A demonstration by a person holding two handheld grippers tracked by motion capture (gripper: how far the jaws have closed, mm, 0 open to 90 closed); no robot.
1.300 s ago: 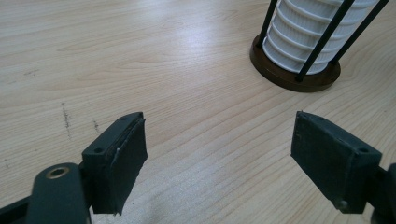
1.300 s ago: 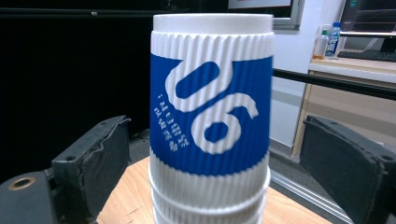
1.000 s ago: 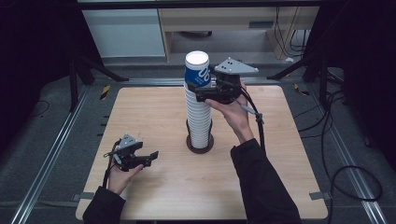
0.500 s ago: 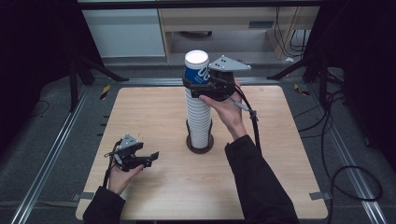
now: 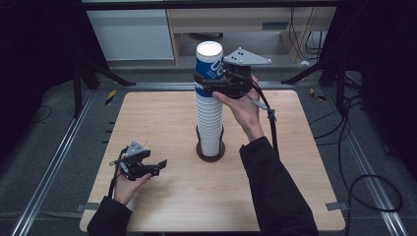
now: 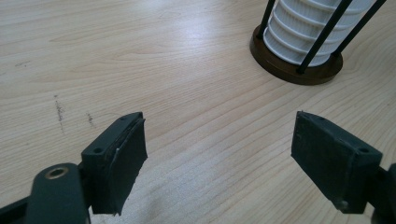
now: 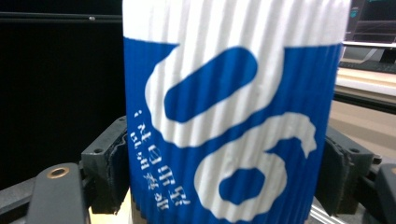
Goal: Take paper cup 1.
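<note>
Pale wood-grain table [image 5: 162, 123], square, smooth. One tall stack of ribbed white paper cups [image 5: 208, 123] stood mid-table in round dark base [image 5: 200, 152] with thin black rods. One blue-and-white corrugated cup [image 5: 208, 64] topped stack; right gripper [image 5: 209, 84] clamped its sides, print legible in right gripper view. Left gripper [image 5: 160, 166] near front-left corner, jaws wide apart, empty, just above tabletop.

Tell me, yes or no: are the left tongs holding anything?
No, the left tongs stand wide open over bare wooden table, with the cup stack well beyond them.
</note>
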